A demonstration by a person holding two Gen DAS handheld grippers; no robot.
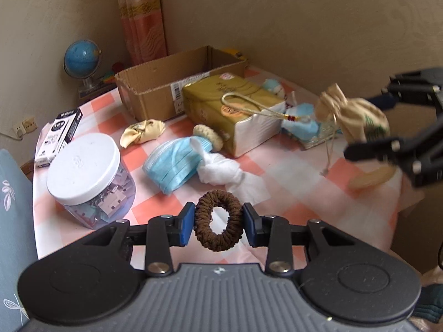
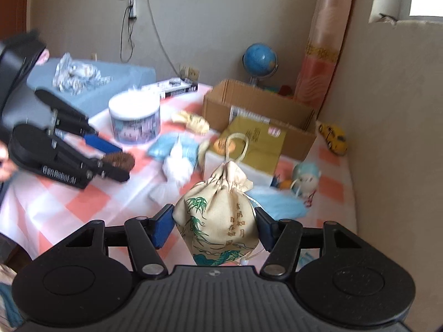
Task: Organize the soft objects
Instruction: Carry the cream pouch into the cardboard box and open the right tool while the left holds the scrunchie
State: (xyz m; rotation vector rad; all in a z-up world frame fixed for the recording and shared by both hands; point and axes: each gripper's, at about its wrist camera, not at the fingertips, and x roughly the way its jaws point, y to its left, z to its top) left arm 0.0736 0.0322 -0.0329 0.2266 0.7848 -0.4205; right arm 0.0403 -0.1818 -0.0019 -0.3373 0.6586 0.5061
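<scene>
My left gripper (image 1: 218,222) was clamped on a brown scrunchie (image 1: 218,219), both blue pads pressed against its sides, holding it up over the near edge of the checked tablecloth (image 1: 299,191). My right gripper (image 2: 214,228) was closed on a beige drawstring pouch (image 2: 218,218) printed with green bamboo, lifted clear of the cloth. From the left camera that pouch hung at the right, blurred.

Just beyond the scrunchie lay a blue face mask (image 1: 173,163) touching a knotted white cloth (image 1: 224,170). To the left stood a clear jar (image 1: 88,177) with a white lid, and behind it a black-and-white carton (image 1: 59,135). A crumpled yellow cloth (image 1: 142,135) lay farther in. Right of it a gold box (image 1: 235,108) lay on its side with a cord looped across it, a crocheted disc (image 1: 209,135) touching its near left corner. Behind stood an open cardboard box (image 1: 177,83). A blue globe (image 1: 82,58) stood far left, off the table.
</scene>
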